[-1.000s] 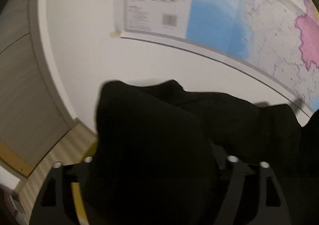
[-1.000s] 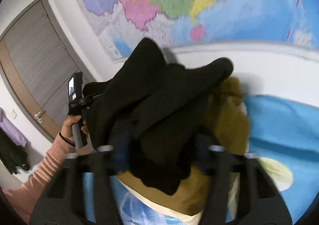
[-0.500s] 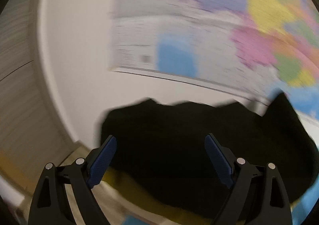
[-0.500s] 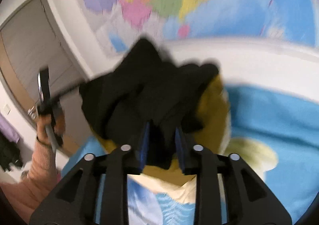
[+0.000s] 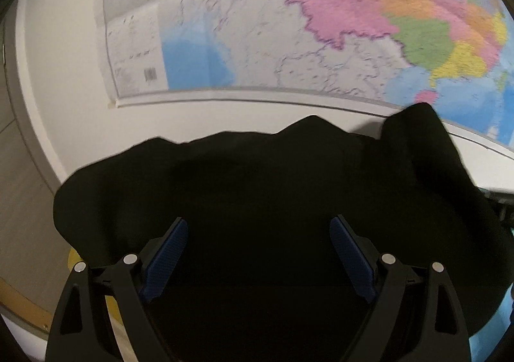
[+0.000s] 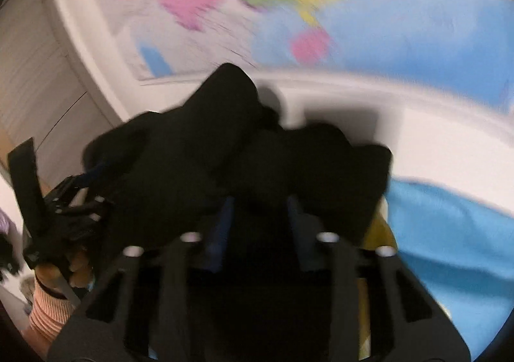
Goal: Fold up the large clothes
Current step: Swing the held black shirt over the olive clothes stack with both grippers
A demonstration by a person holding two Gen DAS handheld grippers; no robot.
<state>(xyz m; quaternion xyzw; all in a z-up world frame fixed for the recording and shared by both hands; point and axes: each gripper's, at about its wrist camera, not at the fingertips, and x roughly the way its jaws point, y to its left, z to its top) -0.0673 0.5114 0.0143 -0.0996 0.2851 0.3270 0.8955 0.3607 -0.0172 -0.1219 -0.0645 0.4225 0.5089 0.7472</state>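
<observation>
Black garment (image 5: 273, 201) released by left gripper (image 5: 258, 252), jaws now spread; right gripper (image 6: 258, 227) still clamped on cloth; fold laid.

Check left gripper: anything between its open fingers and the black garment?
Nothing visible. The left gripper is open, its blue pads spread directly over the black fabric garment, with no other item in the gap. Whether they touch the cloth is unclear.
</observation>
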